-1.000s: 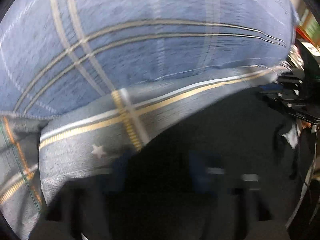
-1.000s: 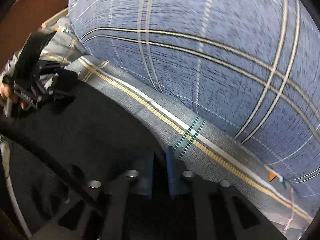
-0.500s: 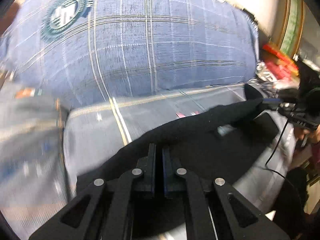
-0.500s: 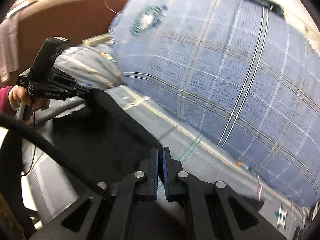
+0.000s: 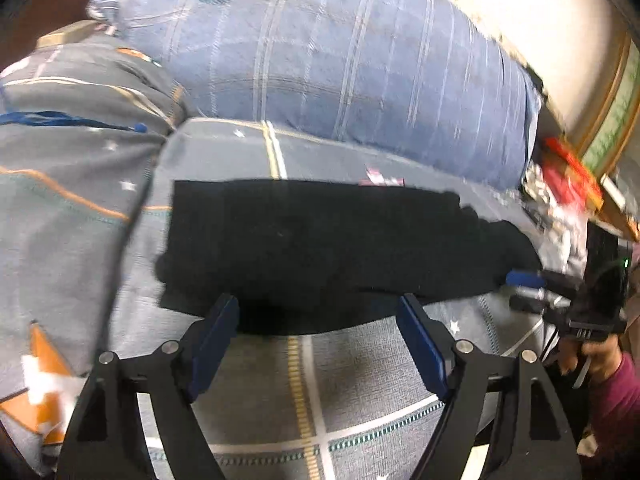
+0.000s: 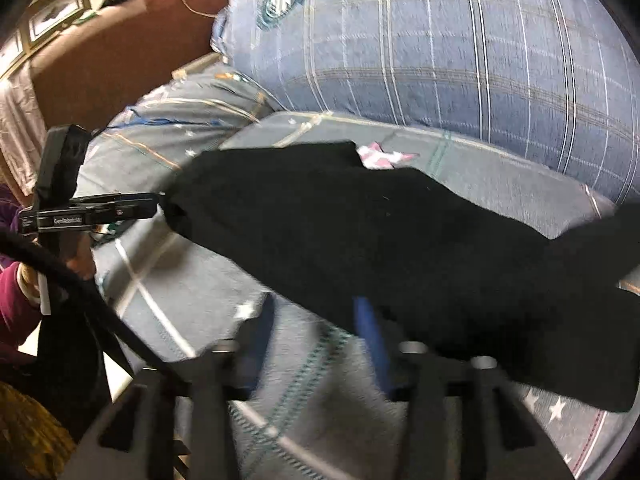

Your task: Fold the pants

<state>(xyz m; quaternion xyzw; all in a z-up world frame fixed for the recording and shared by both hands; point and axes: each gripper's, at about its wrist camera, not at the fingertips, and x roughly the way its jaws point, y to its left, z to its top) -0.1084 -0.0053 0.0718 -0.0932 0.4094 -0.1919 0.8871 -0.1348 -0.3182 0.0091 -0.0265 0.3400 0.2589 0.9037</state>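
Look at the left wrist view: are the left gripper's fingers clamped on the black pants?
No. The left gripper stands wide open, its blue fingers apart, with the black pants lying flat on the bed just ahead.

Black pants (image 5: 320, 240) lie on grey star-print bedding (image 5: 360, 380) beside a blue plaid quilt (image 5: 360, 72).

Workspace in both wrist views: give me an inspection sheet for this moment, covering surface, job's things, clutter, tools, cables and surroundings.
Surface: grey bedspread with stars and stripes.
Job's things: black pants lying flat, folded into a long band.
Clutter: small pink-and-white scrap at the pants' far edge; red items beside the bed.
Tools: left tool open, jaws just opened, nothing between them; right tool open, blurred, just opened, off the pants.
Cables: black cable by the sleeve.
Surroundings: blue plaid duvet, brown headboard, framed pictures.
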